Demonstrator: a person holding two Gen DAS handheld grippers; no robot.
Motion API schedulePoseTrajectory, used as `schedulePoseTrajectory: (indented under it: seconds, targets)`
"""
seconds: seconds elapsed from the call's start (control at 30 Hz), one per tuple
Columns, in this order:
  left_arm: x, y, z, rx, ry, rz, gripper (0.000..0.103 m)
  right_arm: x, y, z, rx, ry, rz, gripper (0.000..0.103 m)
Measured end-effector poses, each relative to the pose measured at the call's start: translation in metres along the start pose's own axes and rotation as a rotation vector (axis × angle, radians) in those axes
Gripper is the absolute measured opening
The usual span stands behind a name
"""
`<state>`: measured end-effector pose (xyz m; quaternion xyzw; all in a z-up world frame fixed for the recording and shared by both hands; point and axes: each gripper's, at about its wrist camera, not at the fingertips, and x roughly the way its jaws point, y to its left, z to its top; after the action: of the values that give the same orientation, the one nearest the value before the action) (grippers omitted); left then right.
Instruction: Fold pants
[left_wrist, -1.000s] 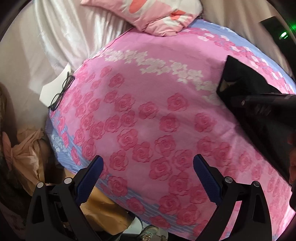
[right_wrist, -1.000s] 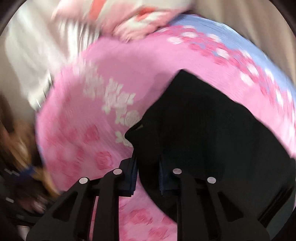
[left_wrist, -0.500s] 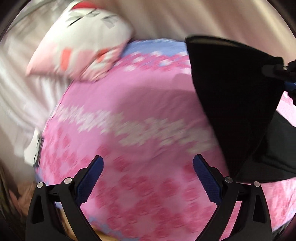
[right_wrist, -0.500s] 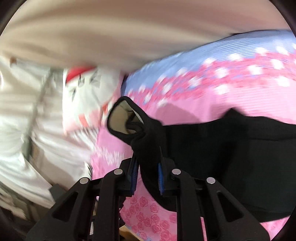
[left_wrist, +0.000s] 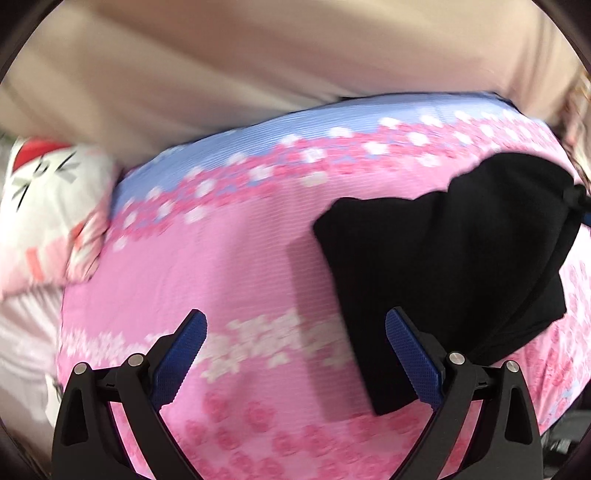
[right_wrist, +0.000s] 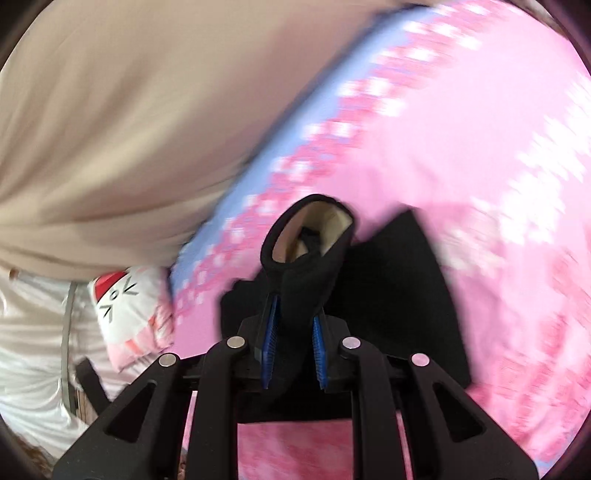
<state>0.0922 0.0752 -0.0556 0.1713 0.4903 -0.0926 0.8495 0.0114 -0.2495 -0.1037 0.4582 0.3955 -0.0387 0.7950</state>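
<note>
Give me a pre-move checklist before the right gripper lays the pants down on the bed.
1. Right gripper clamped on the black pants: ok, pads pinch a bunched edge.
2. Left gripper free to assist: ok, jaws wide open, nothing between them.
3. Pants lifted off the pink bedspread: partly; the lower part seems to drape onto it.
4. Landing area bare: ok in the left wrist view.
5. Pillow out of the way: ok, at the bed's edge.
6. Fold alignment: cannot tell, frames blurred.

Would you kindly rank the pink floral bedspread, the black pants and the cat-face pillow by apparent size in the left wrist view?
1. pink floral bedspread
2. black pants
3. cat-face pillow, though it is cut off at the frame edge, so its rank is unsure.
</note>
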Motion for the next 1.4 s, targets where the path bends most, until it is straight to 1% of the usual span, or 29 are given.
schedulePoseTrajectory:
  seconds: [0.1, 0.13, 0.23, 0.3, 0.37, 0.4, 0.43, 0.5, 0.57, 0.6, 0.63, 0.67, 0.7, 0.77, 0.8, 0.87, 0.9, 0.97, 1.03, 1.07, 1.1, 1.13, 1.17, 1.2, 1.23, 1.27, 1.3, 1.33, 1.4]
  targets:
    - [0.006, -0.03, 0.009, 0.047, 0.023, -0.015, 0.096, -0.006, -0.042, -0.012, 0.055, 0.015, -0.03, 0.016]
    - [0.008, -0.037, 0.012, 0.055, 0.031, -0.022, 0.096, -0.008, -0.055, -0.017, 0.061, 0.016, -0.064, 0.012]
    - [0.016, -0.057, 0.017, 0.076, 0.059, -0.029, 0.096, -0.017, -0.104, -0.024, 0.162, 0.016, -0.076, 0.012]
    - [0.025, -0.069, 0.019, 0.089, 0.081, -0.021, 0.096, -0.018, -0.116, -0.024, 0.154, 0.046, -0.086, 0.012]
    - [0.031, -0.077, 0.02, 0.095, 0.105, -0.018, 0.096, -0.028, -0.107, -0.015, 0.12, 0.037, -0.066, 0.017]
    - [0.033, -0.078, 0.02, 0.092, 0.11, -0.021, 0.096, -0.03, -0.092, -0.006, 0.057, 0.028, -0.061, 0.025]
    - [0.034, -0.081, 0.02, 0.087, 0.112, -0.023, 0.096, -0.029, -0.072, 0.005, -0.035, 0.021, -0.078, 0.053]
    - [0.035, -0.083, 0.02, 0.081, 0.117, -0.023, 0.096, -0.011, -0.038, 0.022, -0.18, 0.03, -0.109, 0.092]
    - [0.038, -0.086, 0.018, 0.071, 0.134, -0.025, 0.096, 0.016, -0.022, 0.031, -0.265, 0.087, -0.095, 0.084]
    - [0.037, -0.086, 0.016, 0.064, 0.139, -0.029, 0.096, 0.036, -0.016, 0.036, -0.295, 0.14, -0.09, 0.063]
    - [0.035, -0.086, 0.015, 0.058, 0.137, -0.03, 0.096, 0.048, -0.012, 0.036, -0.303, 0.183, -0.084, 0.059]
    - [0.032, -0.084, 0.013, 0.052, 0.131, -0.023, 0.096, 0.061, -0.011, 0.036, -0.31, 0.215, -0.091, 0.059]
    - [0.031, -0.081, 0.012, 0.045, 0.128, -0.018, 0.096, 0.068, -0.01, 0.034, -0.325, 0.227, -0.118, 0.055]
    - [0.029, -0.072, 0.006, 0.022, 0.132, -0.015, 0.096, 0.073, -0.009, 0.031, -0.349, 0.246, -0.151, 0.041]
    - [0.029, -0.068, 0.003, 0.01, 0.134, -0.01, 0.096, 0.068, -0.007, 0.033, -0.329, 0.251, -0.122, 0.017]
    - [0.03, -0.057, -0.004, -0.02, 0.143, -0.003, 0.096, 0.05, 0.0, 0.038, -0.267, 0.238, -0.024, 0.015]
    - [0.032, -0.051, -0.006, -0.036, 0.15, 0.0, 0.096, 0.028, 0.013, 0.041, -0.267, 0.198, 0.025, 0.012]
    - [0.033, -0.038, -0.01, -0.072, 0.154, 0.005, 0.096, -0.01, 0.025, 0.043, -0.275, 0.122, 0.063, 0.01]
    - [0.032, -0.03, -0.012, -0.095, 0.147, 0.004, 0.096, -0.037, 0.014, 0.037, -0.259, 0.076, 0.035, 0.01]
    - [0.033, -0.026, -0.013, -0.101, 0.145, 0.002, 0.096, -0.038, 0.002, 0.032, -0.266, 0.082, -0.017, 0.01]
    - [0.034, -0.026, -0.013, -0.101, 0.146, 0.002, 0.096, -0.026, -0.024, 0.02, -0.274, 0.144, -0.107, 0.01]
    - [0.037, -0.027, -0.014, -0.096, 0.15, 0.001, 0.096, -0.01, -0.049, 0.011, -0.247, 0.217, -0.138, 0.013]
    - [0.044, -0.03, -0.016, -0.084, 0.161, 0.003, 0.096, 0.003, -0.075, 0.002, -0.199, 0.26, -0.148, 0.019]
    - [0.049, -0.033, -0.017, -0.076, 0.169, -0.001, 0.097, 0.002, -0.098, -0.003, -0.112, 0.217, -0.088, 0.025]
    - [0.054, -0.037, -0.018, -0.067, 0.175, -0.003, 0.098, -0.005, -0.102, -0.002, -0.061, 0.191, -0.07, 0.036]
    - [0.056, -0.04, -0.018, -0.054, 0.176, 0.005, 0.098, -0.016, -0.098, 0.002, -0.043, 0.155, -0.103, 0.036]
    - [0.057, -0.043, -0.017, -0.036, 0.172, 0.016, 0.098, -0.026, -0.09, 0.005, -0.066, 0.11, -0.136, 0.036]
    - [0.057, -0.046, -0.016, -0.017, 0.161, 0.027, 0.098, -0.043, -0.073, 0.009, -0.136, 0.039, -0.155, 0.036]
    - [0.058, -0.05, -0.015, 0.006, 0.149, 0.039, 0.098, -0.058, -0.035, 0.018, -0.266, 0.008, -0.125, 0.036]
